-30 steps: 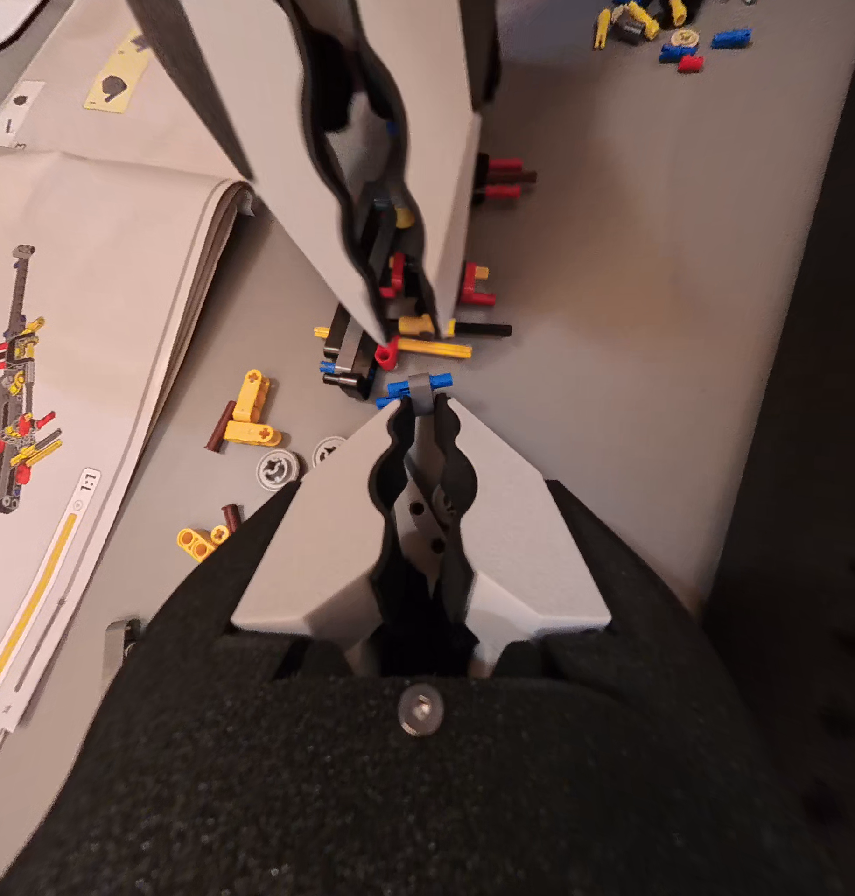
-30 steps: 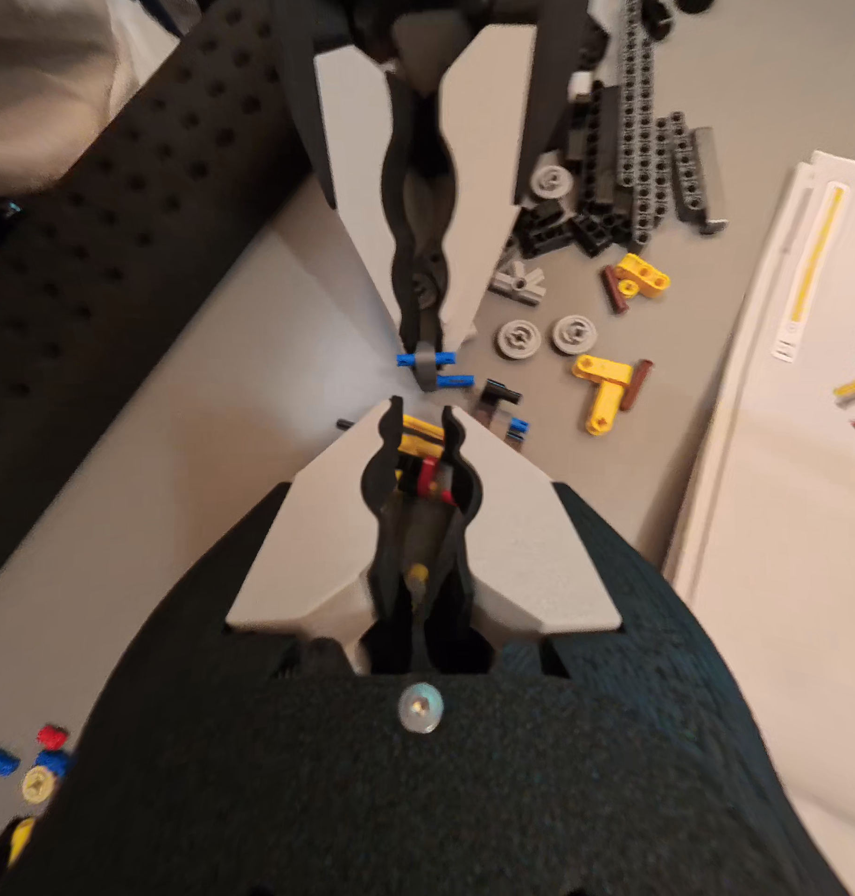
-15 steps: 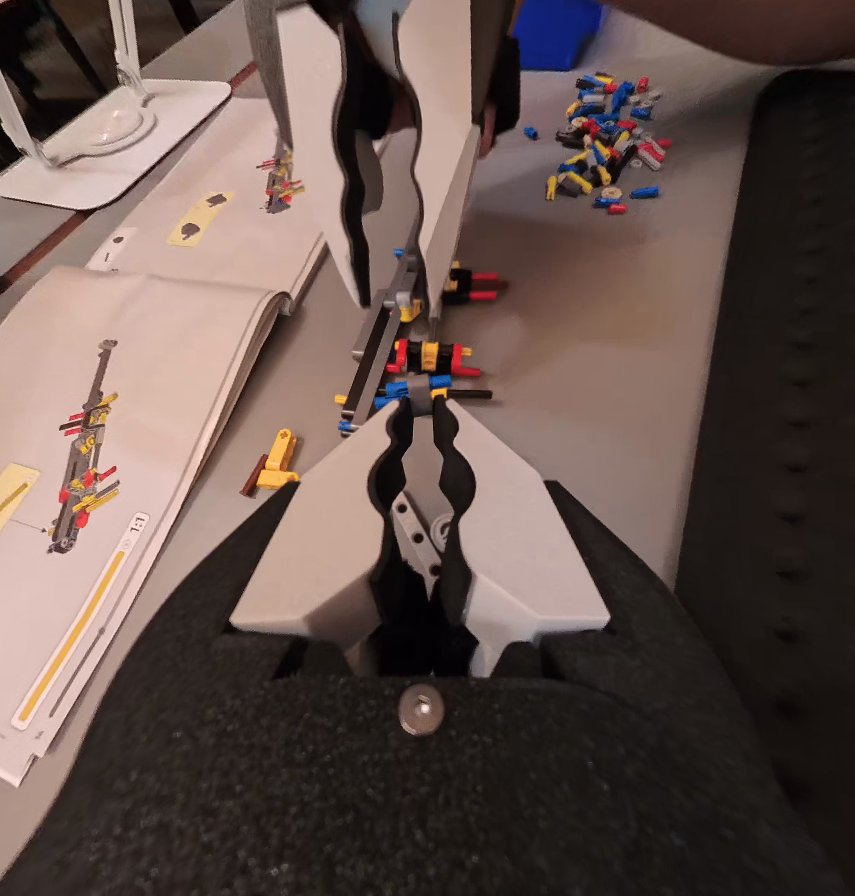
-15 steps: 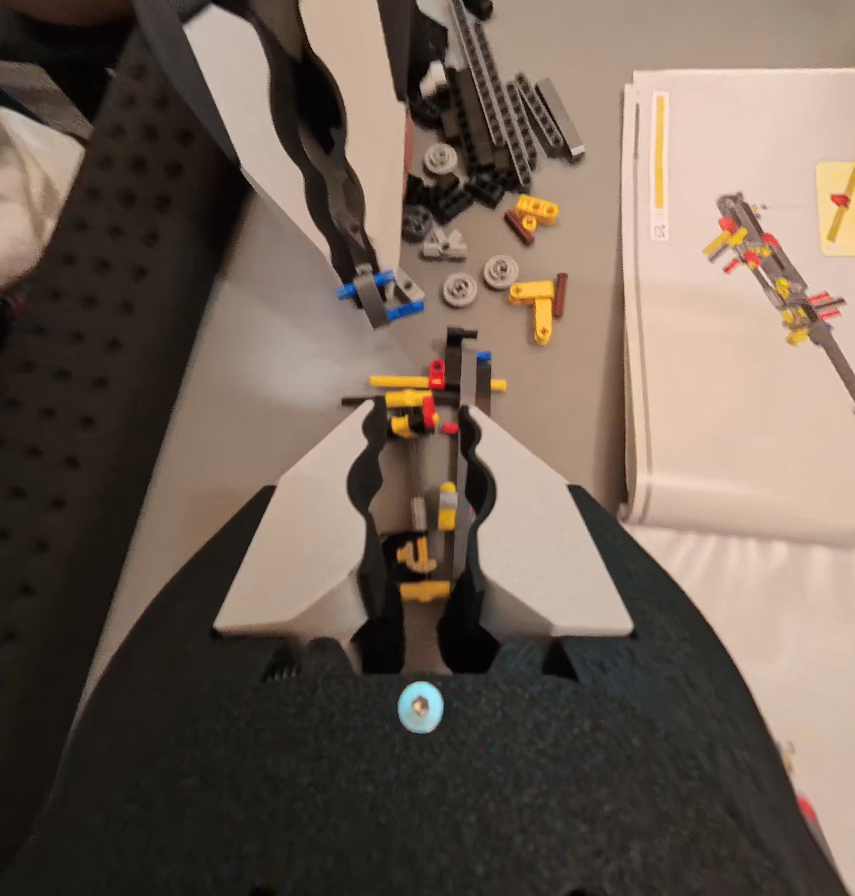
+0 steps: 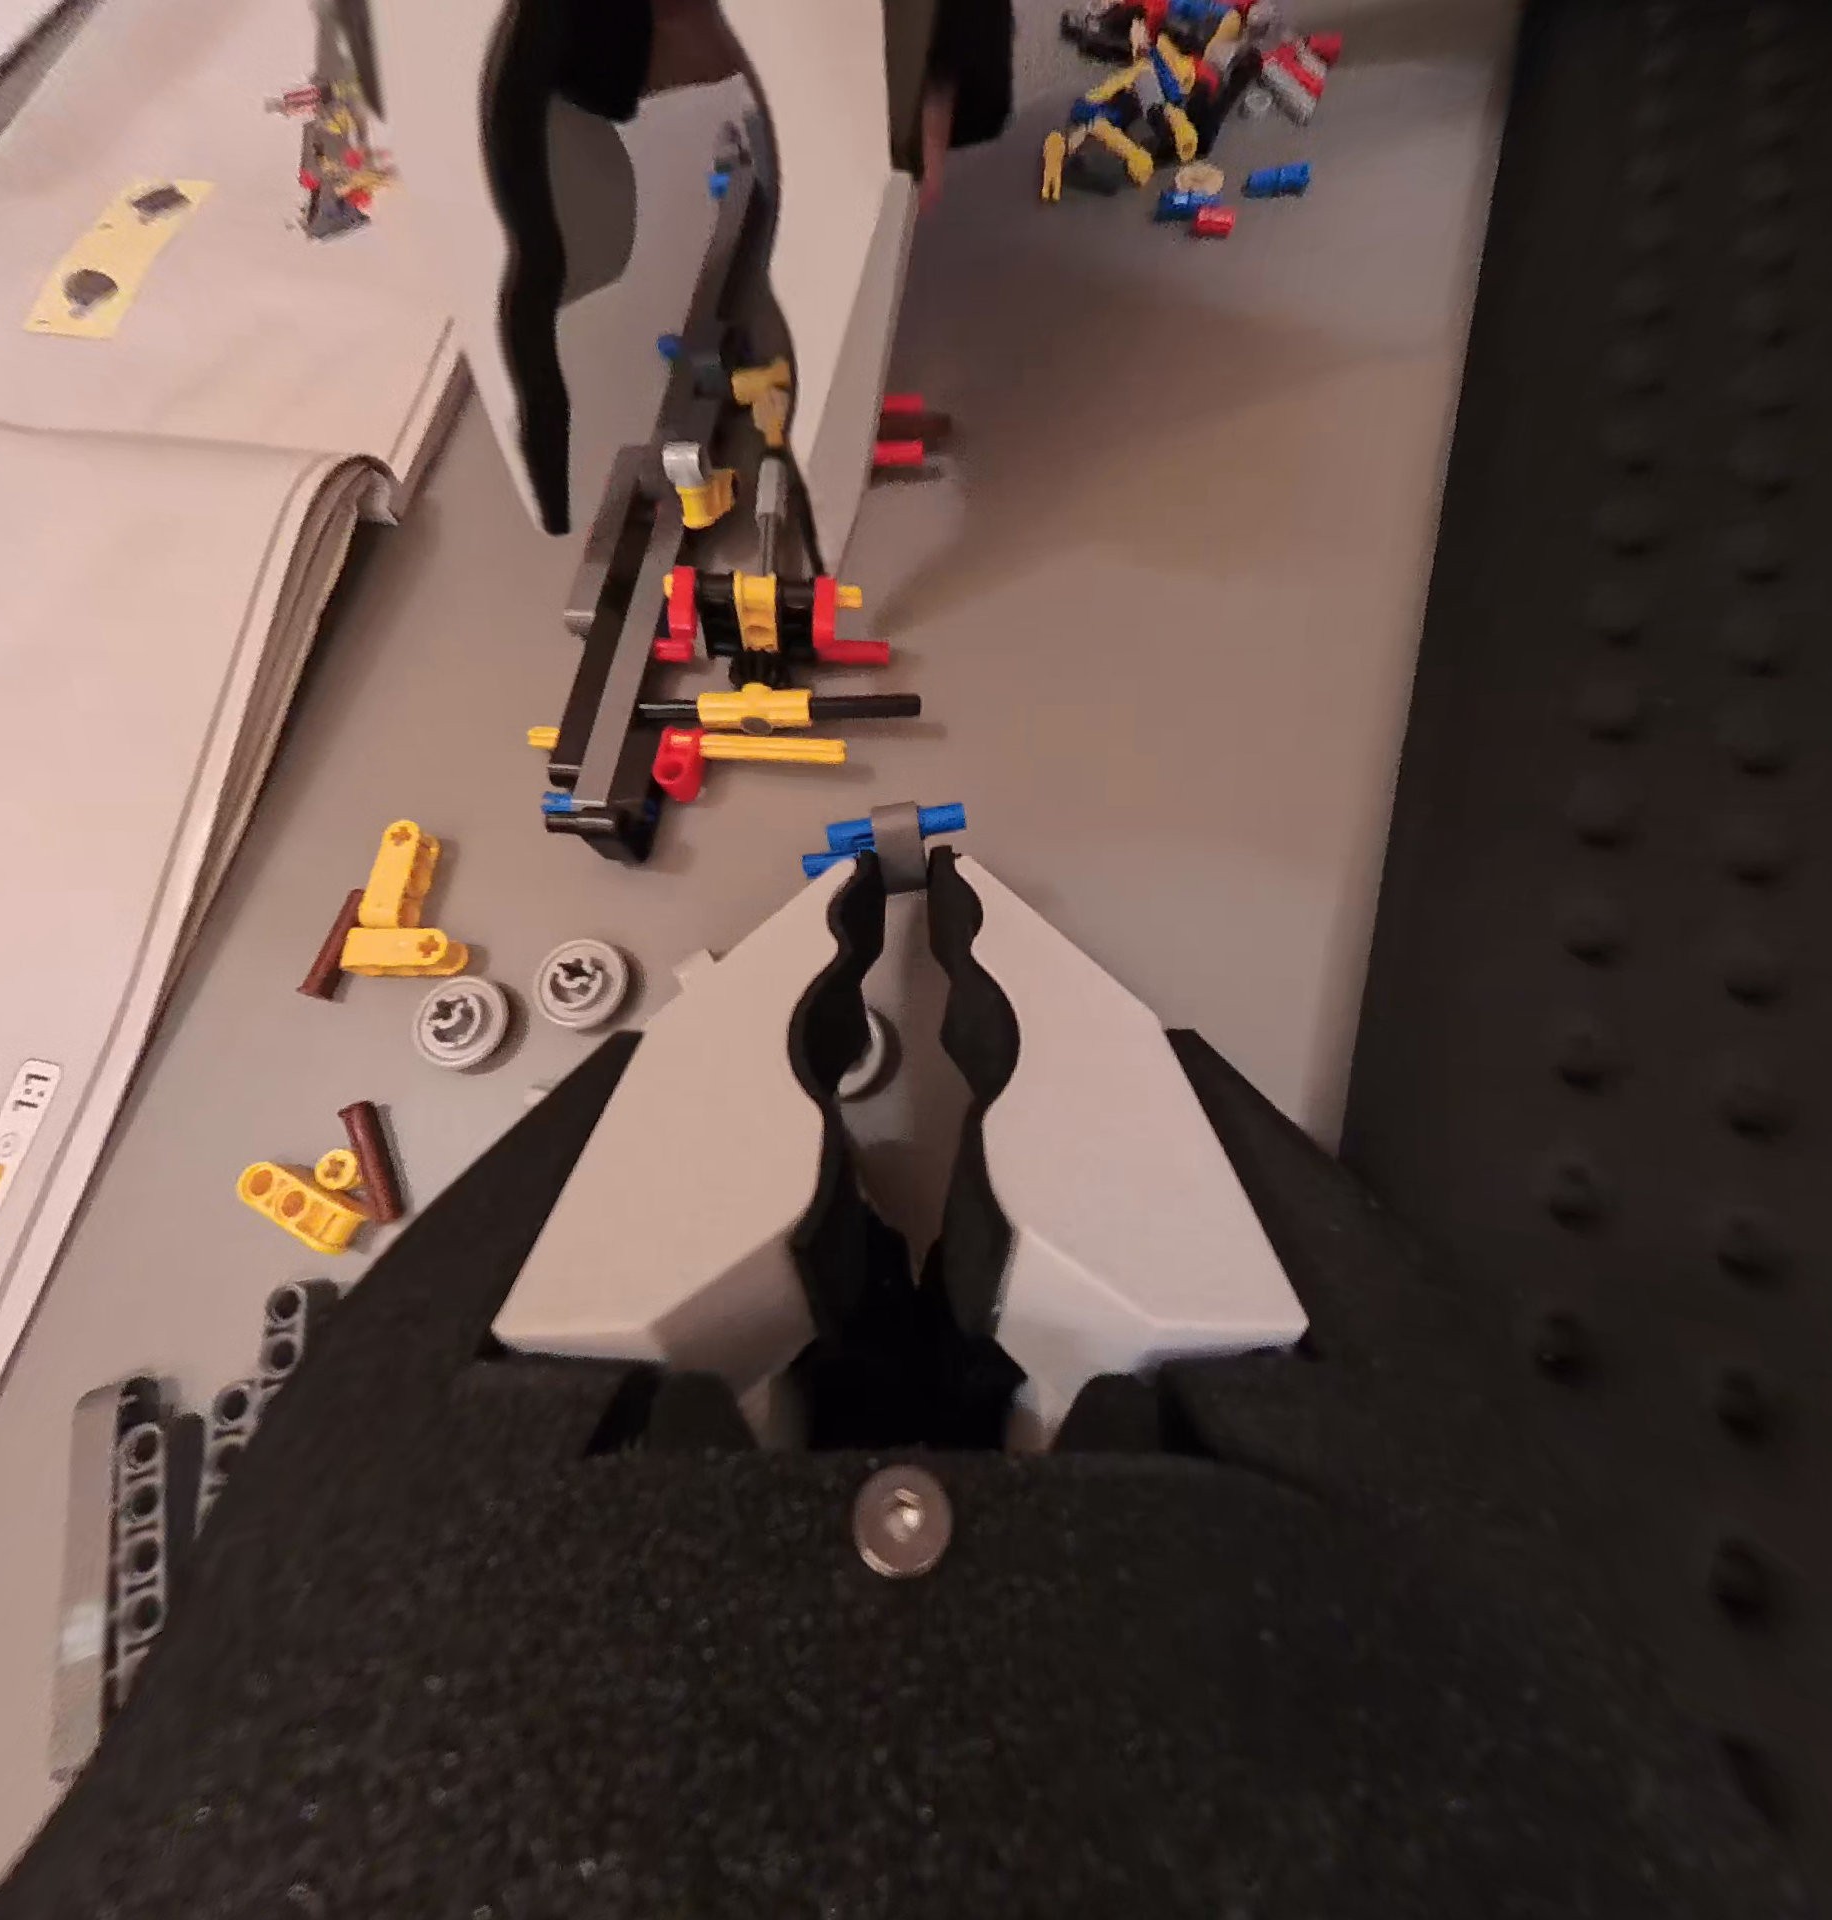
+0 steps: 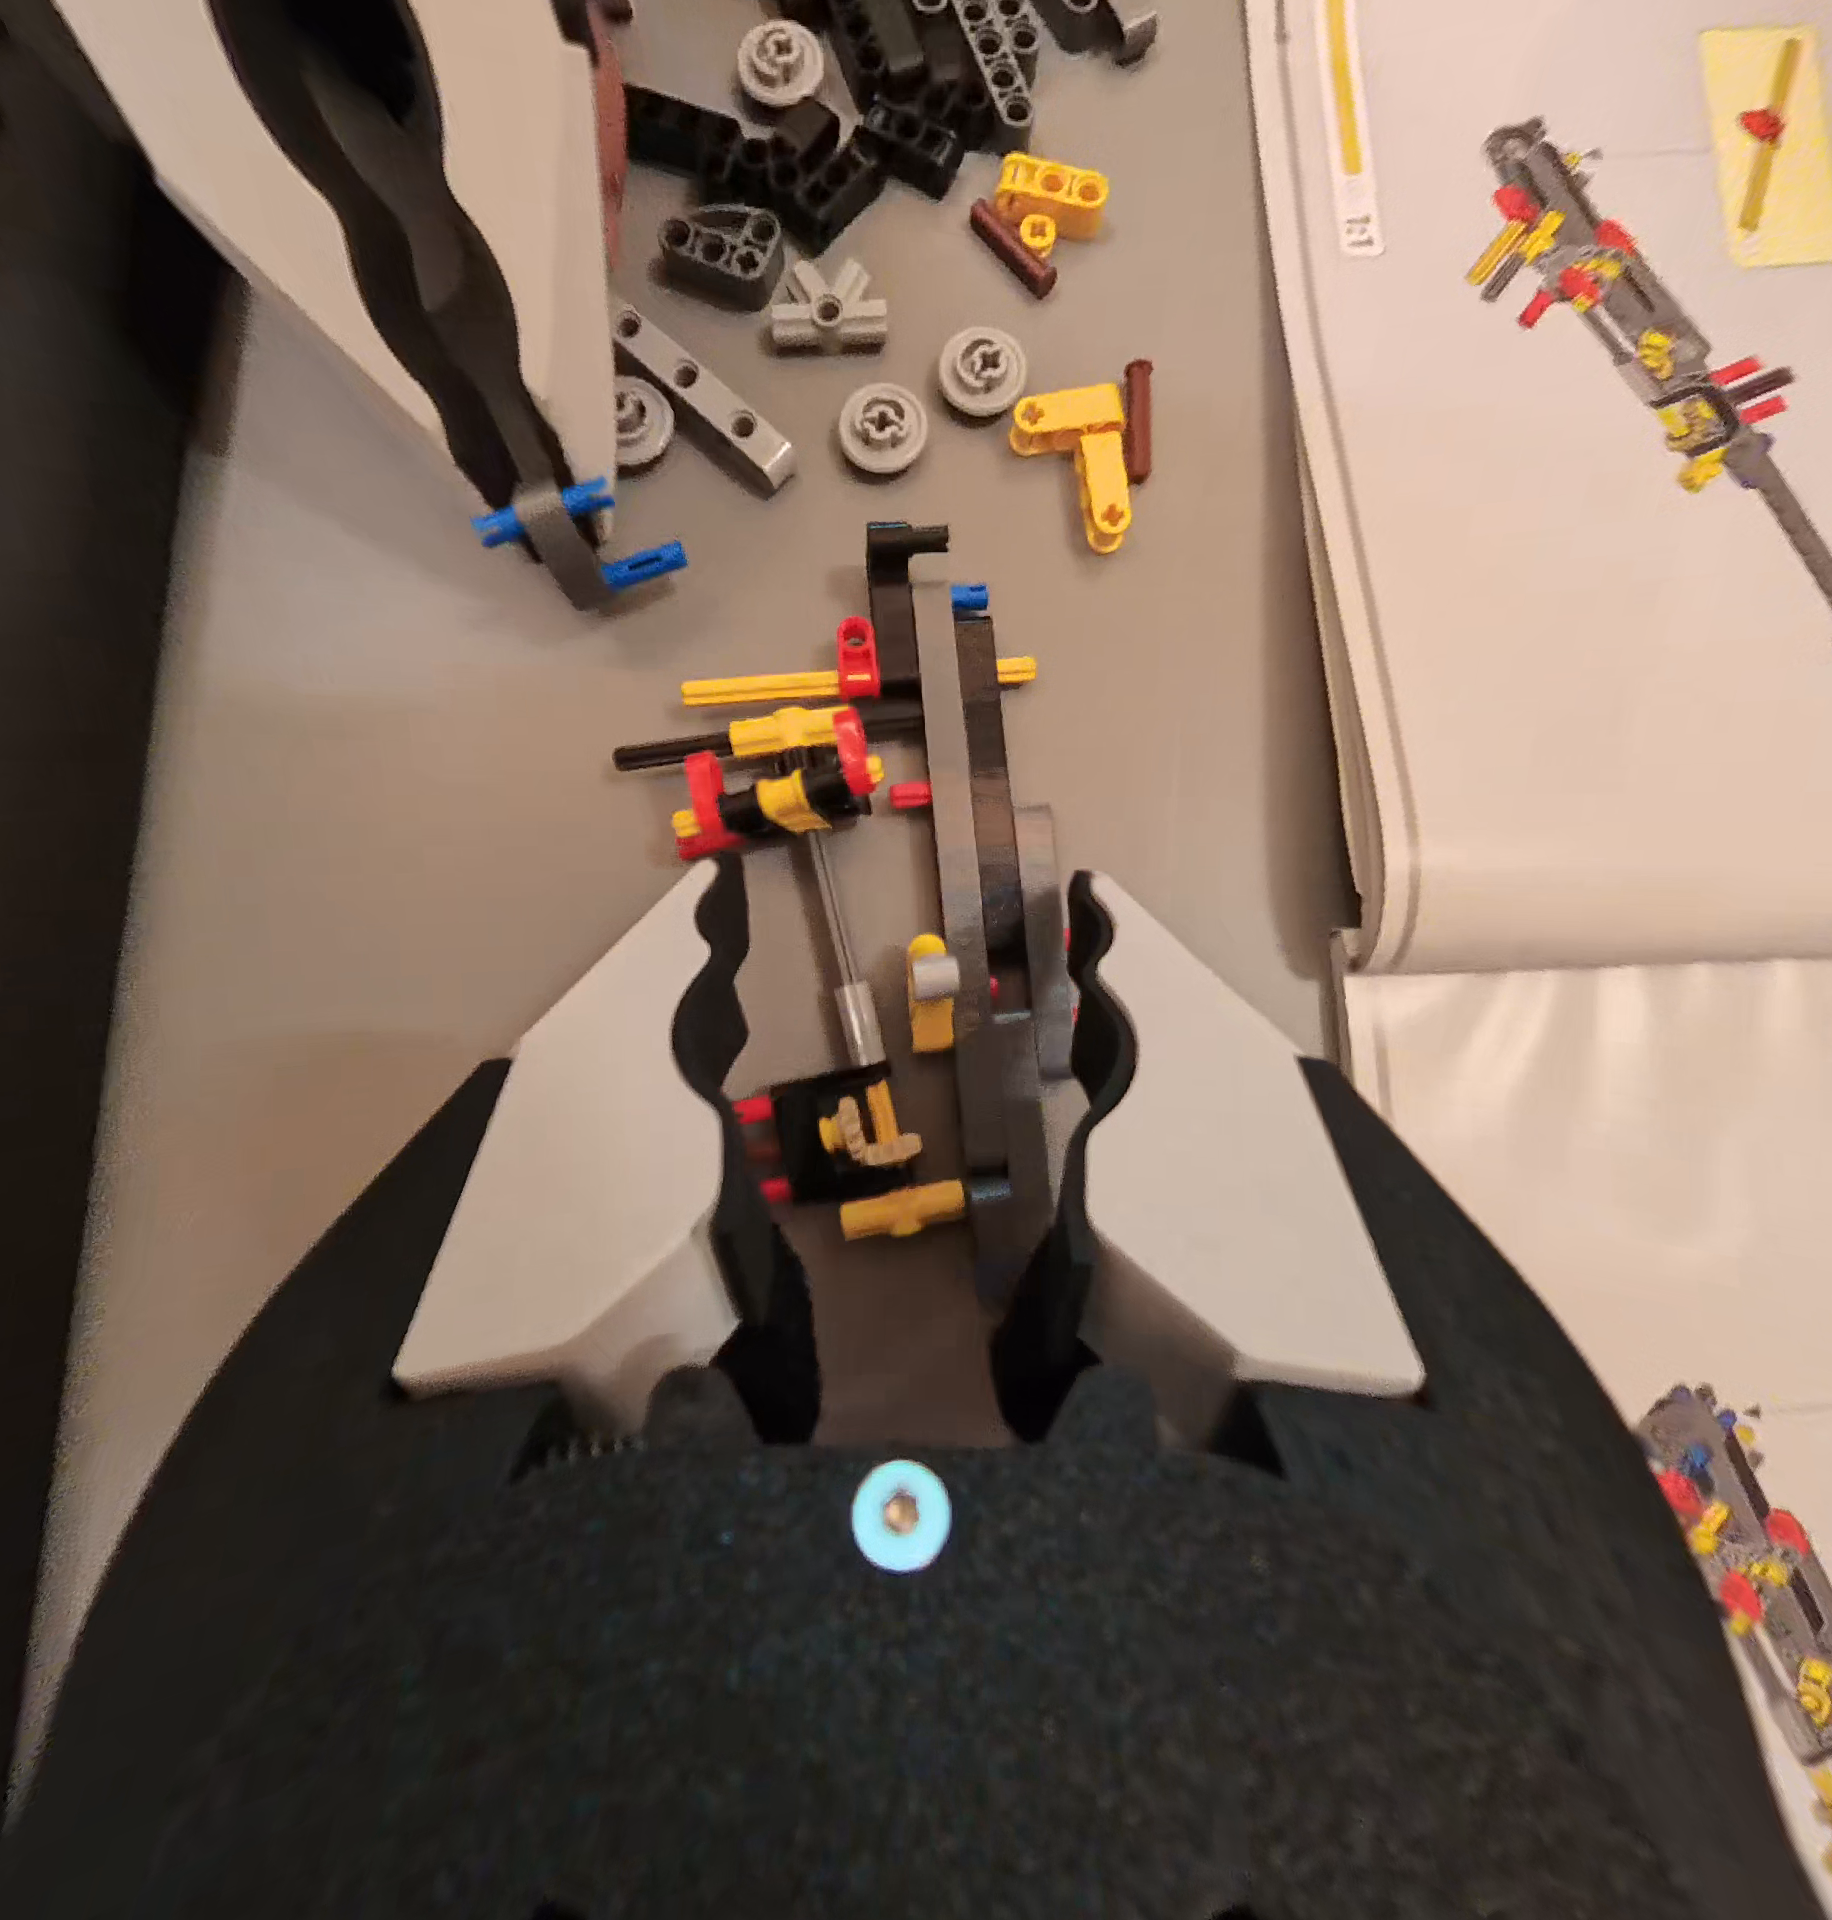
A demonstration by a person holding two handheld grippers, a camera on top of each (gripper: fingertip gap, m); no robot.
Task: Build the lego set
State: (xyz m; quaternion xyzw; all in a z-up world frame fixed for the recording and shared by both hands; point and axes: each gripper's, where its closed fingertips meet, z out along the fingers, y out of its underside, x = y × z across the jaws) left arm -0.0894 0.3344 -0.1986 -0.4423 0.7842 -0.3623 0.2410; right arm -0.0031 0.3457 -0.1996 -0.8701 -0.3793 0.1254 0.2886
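Grey connector (image 5: 899, 844) (blue pins) pinched in left hand-held gripper (image 5: 899, 871), right hand-held gripper (image 6: 896, 894) wide around long assembly (image 6: 979, 831)

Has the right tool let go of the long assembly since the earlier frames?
Yes. The right tool now stands open around the long assembly, which lies on the grey table beside the instruction booklet.
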